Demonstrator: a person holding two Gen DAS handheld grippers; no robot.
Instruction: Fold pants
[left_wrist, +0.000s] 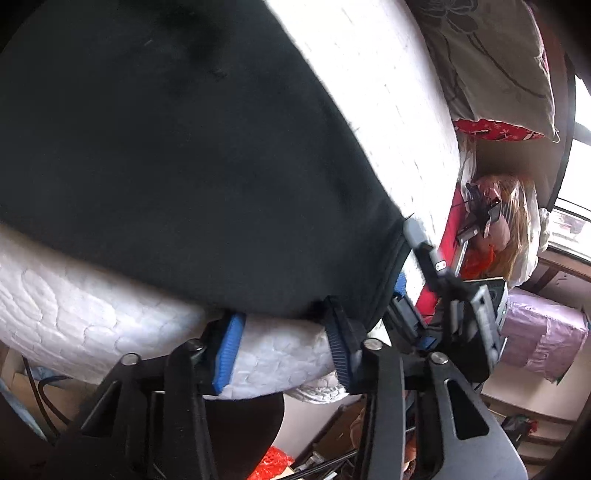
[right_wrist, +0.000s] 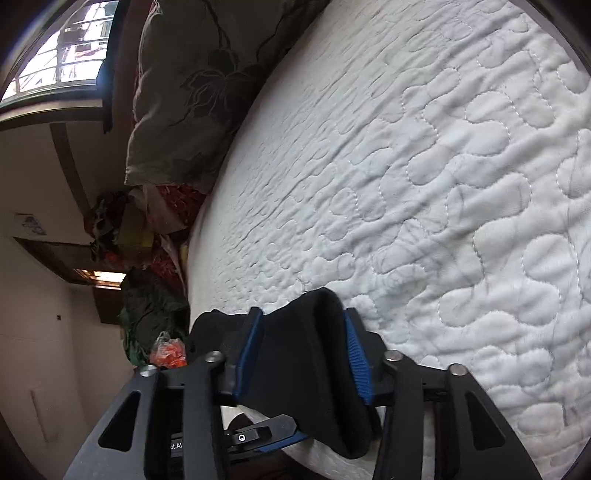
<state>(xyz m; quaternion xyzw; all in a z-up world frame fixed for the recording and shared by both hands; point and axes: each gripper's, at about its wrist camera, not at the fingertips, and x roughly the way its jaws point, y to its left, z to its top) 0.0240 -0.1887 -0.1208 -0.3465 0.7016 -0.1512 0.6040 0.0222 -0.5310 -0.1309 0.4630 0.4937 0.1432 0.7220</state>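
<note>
Black pants (left_wrist: 177, 155) lie spread on a white quilted mattress (left_wrist: 388, 92). My left gripper (left_wrist: 284, 332) is open at the mattress's near edge, its blue-padded fingers (left_wrist: 229, 350) apart, straddling the pants' edge without clamping it. The right gripper's body (left_wrist: 461, 306) shows just right of it, at the pants' corner. In the right wrist view, my right gripper (right_wrist: 303, 332) holds a thick fold of the black pants (right_wrist: 306, 369) between its blue pads (right_wrist: 356, 358), over the mattress edge (right_wrist: 406, 184).
A grey floral pillow (right_wrist: 192, 81) and red cloth (left_wrist: 495, 129) lie at the bed's head. Bags and clutter (left_wrist: 509, 229) crowd the floor beside the bed. A window (right_wrist: 62, 48) is beyond. Boxes and a red bag (left_wrist: 273, 461) lie below the mattress edge.
</note>
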